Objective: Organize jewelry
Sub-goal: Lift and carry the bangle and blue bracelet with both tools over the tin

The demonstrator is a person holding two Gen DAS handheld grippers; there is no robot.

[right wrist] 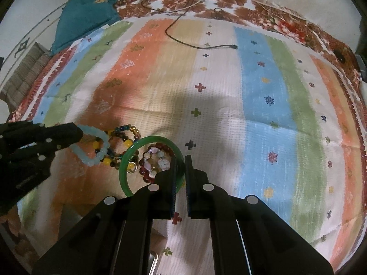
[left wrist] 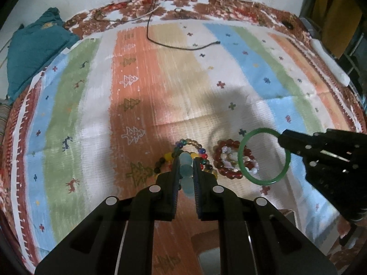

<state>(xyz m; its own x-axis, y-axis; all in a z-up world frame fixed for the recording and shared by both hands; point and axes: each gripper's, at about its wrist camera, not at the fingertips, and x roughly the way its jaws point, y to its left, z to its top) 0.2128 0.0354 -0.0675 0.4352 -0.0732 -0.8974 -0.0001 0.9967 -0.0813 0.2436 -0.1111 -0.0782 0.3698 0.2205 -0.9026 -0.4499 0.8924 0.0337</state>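
My left gripper (left wrist: 185, 160) is shut on a pale blue bead bracelet (left wrist: 186, 171), which also shows in the right wrist view (right wrist: 96, 146), held just above the cloth. My right gripper (right wrist: 181, 160) is shut on a green bangle (right wrist: 128, 160), lifted over the other jewelry; the bangle also shows in the left wrist view (left wrist: 243, 144). Under them lie a multicolour bead bracelet (left wrist: 197, 147) and a dark red bead bracelet (left wrist: 227, 158) with pale beads inside it. The right gripper also appears in the left wrist view (left wrist: 281, 141).
A striped cloth (left wrist: 160, 91) with tree and cross motifs covers the surface. A black cable (left wrist: 183, 45) lies at the far middle. A teal cushion (left wrist: 34, 50) sits at the far left. A metal tray edge (right wrist: 152, 261) shows near the bottom.
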